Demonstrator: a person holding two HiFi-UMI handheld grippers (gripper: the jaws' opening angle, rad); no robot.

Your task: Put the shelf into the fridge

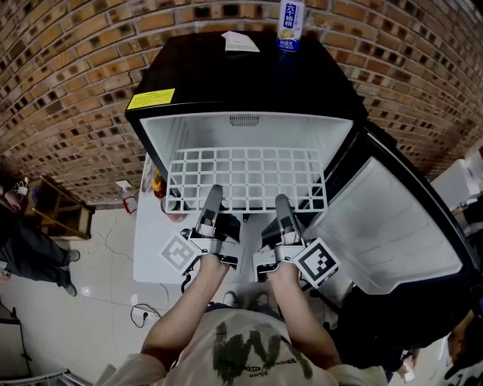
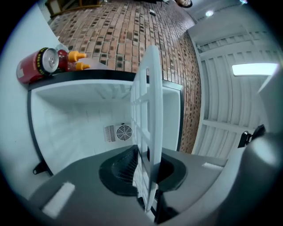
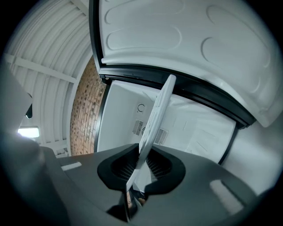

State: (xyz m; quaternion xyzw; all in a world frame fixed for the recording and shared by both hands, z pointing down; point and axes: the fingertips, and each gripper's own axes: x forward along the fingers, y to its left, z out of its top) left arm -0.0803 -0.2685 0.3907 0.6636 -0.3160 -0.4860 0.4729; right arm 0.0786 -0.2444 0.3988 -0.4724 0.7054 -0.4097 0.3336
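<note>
A white wire shelf [image 1: 245, 177] lies level inside the open black fridge [image 1: 226, 75], its front rim toward me. My left gripper [image 1: 213, 194] and right gripper [image 1: 283, 203] sit side by side at that rim. In the left gripper view the shelf [image 2: 152, 110] stands edge-on between the jaws of the left gripper [image 2: 148, 170], with slim dark gaps beside it. The right gripper view shows the same: the shelf [image 3: 157, 114] runs through the right gripper [image 3: 141, 165], whose pads stand just off it. Both grippers are open around the rim.
The fridge door [image 1: 392, 234] hangs open at the right. A carton [image 1: 290, 22] and a paper [image 1: 240, 41] rest on the fridge top. A red can [image 2: 37, 65] and sauce bottles [image 2: 75, 62] stand on a white table [image 1: 147, 256] at the left. A person [image 1: 30, 241] stands far left.
</note>
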